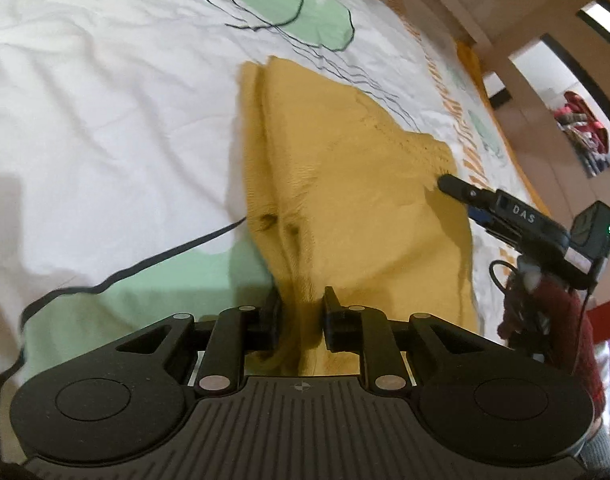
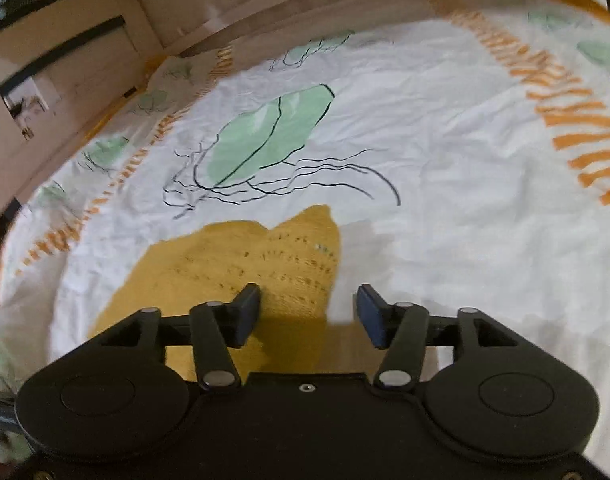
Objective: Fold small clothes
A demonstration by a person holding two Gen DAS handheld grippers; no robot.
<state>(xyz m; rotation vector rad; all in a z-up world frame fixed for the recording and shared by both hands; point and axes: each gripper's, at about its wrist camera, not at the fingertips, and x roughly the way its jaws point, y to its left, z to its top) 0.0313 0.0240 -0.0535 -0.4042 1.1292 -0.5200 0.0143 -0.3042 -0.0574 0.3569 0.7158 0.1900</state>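
The left gripper (image 1: 301, 312) has its jaws drawn close together, with a bunched ridge of the mustard knit garment (image 1: 345, 168) running between them. Whether the pads press the cloth or merely flank it cannot be told from the left wrist view. The right gripper (image 2: 309, 312) stands with its jaws spread; its pads touch nothing, and one corner of the garment lies on the bed beneath the gap. In the left wrist view a fingertip of the right gripper sits at the garment's far right edge.

The garment lies on the printed bedsheet (image 1: 105, 100), already doubled lengthwise, with stacked edges visible along its left side.

Judged procedure for the step in hand:
1. Align the upper layer's edges over the lower layer before freeing the cloth.
2. Lower the fold flat; do not drop it from a height.
3. Lift the jaws clear without dragging the knit.
4. Smooth outward from the crease.

Readable marking: "DAS" on the right gripper's body. No other lettering is legible; the sheet carries only green shapes, black line drawing and orange strokes.
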